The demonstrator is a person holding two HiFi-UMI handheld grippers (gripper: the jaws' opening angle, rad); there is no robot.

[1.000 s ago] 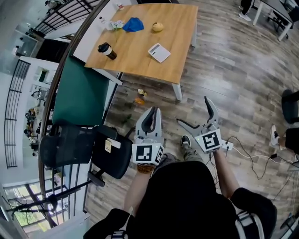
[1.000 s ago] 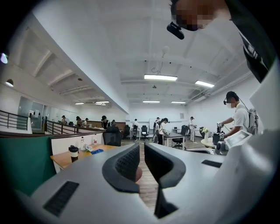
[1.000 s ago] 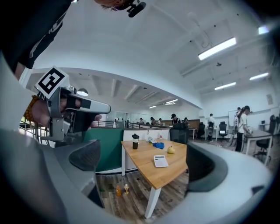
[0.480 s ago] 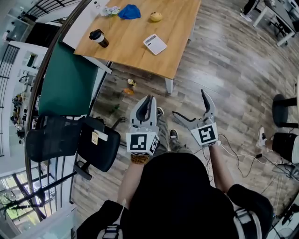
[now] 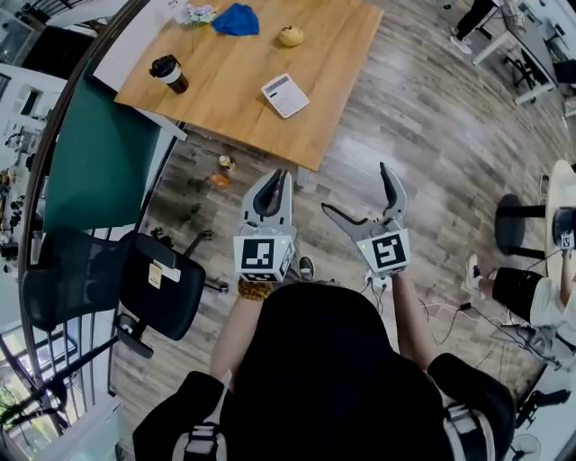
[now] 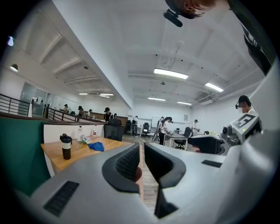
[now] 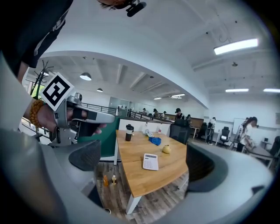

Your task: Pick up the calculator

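Observation:
A white calculator [image 5: 285, 94] [image 7: 150, 161] lies flat on the wooden table [image 5: 324, 126] ahead, near its front half. Both grippers are held out over the floor, well short of the table. My left gripper [image 5: 270, 183] [image 6: 142, 164] is shut, its ribbed pads nearly touching and nothing between them. My right gripper [image 5: 358, 198] [image 7: 142, 168] is open wide and empty; in the right gripper view the calculator shows between its jaws, far off.
On the table also stand a dark coffee cup [image 5: 169, 73] [image 6: 66, 146], a blue cloth [image 5: 236, 19], a yellow fruit [image 5: 290, 36] and a small bunch of flowers [image 5: 194, 13]. A black office chair [image 5: 108, 284] and a green partition [image 5: 94, 162] are at the left. Bottles [image 5: 221, 169] stand under the table.
The person has walked towards the table: both grippers and the head view have moved forward, and the table sits closer. Neither gripper's jaws have changed.

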